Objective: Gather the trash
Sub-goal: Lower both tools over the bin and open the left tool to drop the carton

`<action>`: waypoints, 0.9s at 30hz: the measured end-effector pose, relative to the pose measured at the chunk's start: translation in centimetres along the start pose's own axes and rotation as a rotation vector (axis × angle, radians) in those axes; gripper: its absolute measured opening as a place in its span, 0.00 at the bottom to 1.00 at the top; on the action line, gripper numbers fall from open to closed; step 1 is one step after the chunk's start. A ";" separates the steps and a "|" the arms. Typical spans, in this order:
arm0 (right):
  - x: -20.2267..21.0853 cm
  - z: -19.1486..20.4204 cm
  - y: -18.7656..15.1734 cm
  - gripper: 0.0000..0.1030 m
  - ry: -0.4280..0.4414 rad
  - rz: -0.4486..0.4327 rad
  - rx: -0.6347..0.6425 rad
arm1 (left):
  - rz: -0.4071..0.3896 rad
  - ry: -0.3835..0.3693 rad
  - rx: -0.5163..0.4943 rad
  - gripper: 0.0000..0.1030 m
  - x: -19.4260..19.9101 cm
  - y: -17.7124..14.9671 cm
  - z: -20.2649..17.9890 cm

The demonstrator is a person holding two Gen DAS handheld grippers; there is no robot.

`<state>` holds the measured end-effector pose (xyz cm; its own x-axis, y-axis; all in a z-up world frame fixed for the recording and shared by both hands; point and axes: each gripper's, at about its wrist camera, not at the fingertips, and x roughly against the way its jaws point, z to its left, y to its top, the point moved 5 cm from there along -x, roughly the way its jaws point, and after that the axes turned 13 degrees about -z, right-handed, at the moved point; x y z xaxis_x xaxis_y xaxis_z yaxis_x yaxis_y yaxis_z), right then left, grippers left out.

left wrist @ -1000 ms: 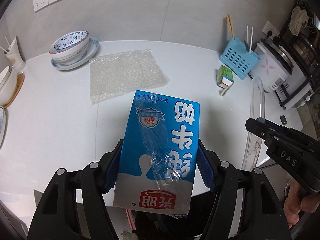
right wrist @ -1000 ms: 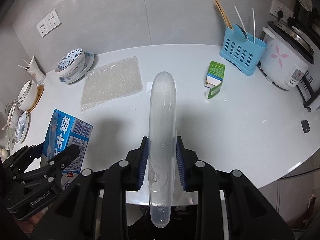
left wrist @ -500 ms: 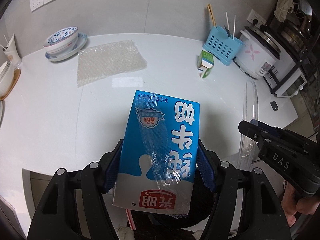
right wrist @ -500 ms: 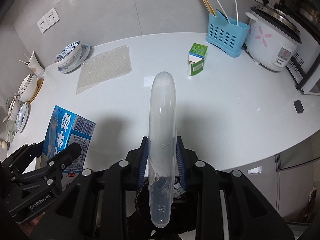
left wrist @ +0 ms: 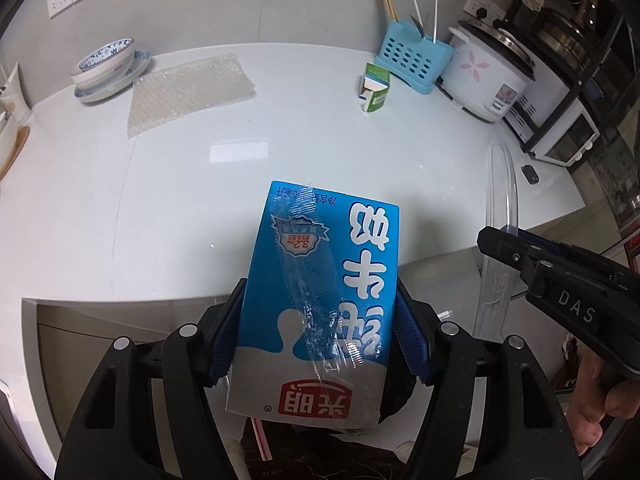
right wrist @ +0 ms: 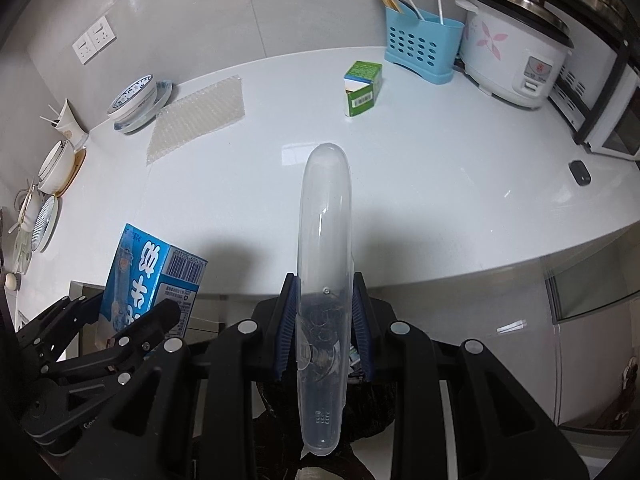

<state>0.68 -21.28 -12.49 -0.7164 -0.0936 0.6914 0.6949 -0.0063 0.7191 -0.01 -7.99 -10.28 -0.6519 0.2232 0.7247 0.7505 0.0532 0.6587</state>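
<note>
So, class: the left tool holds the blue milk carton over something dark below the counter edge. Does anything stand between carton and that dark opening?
Nothing visible does. The blue milk carton, clamped in the left tool, hangs directly over the dark bag, which already holds a pink straw. What the carton hides cannot be judged.

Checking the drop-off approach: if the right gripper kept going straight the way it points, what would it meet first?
Probably the dark bin bag directly beneath the right gripper, which is shut on the clear plastic case. The case's tip overlaps the white countertop in the image, so depth is uncertain.
</note>
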 end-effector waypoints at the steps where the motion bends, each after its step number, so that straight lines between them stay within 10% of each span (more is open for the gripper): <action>1: 0.1 -0.3 -0.3 0.25 -0.001 0.001 -0.002 | 0.001 -0.003 -0.002 0.64 0.0 -0.3 -0.3; 27: -0.6 -5.5 -10.3 0.25 0.034 0.070 0.013 | 0.083 -0.004 -0.002 0.64 -3.3 -9.2 -3.6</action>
<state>-5.68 -26.64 -20.66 -0.6632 -0.1272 0.7376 0.7423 0.0140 0.6699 -5.17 -12.71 -17.98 -0.5868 0.2303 0.7763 0.8019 0.0324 0.5966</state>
